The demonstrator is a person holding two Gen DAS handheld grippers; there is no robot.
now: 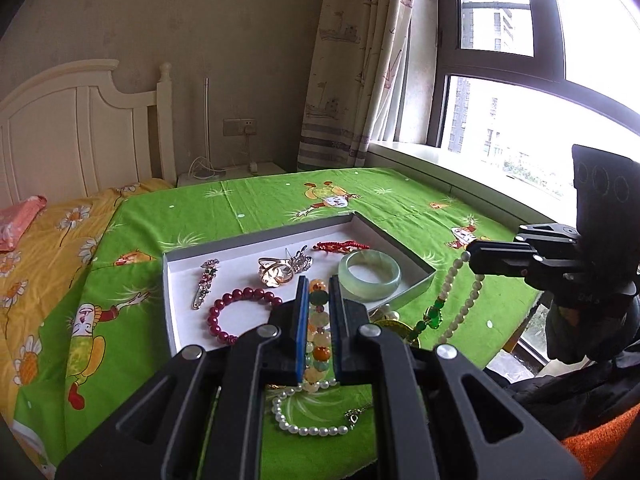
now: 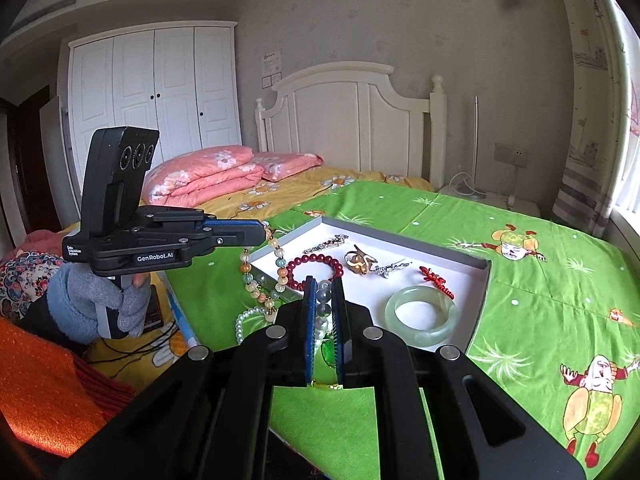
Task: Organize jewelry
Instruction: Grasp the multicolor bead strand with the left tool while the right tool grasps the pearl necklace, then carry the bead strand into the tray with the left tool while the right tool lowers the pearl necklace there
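a: lifting two strands at once? left claw point(image 1: 319, 312) pinching the multicolour bead bracelet point(image 1: 318, 344), right claw point(image 2: 324, 304) pressed onto the pale bead necklace point(image 2: 323, 312).
b: yep, both dangling at 6 o'clock of the tray point(image 2: 478, 280), above the surface.
a: next, i'd guess, carry fwd over the tray's bare white patch, lower, then spread.

Table under a green cartoon cloth point(image 2: 440, 216) – on it an open white tray point(image 2: 478, 280), a white pearl strand point(image 1: 308, 428)
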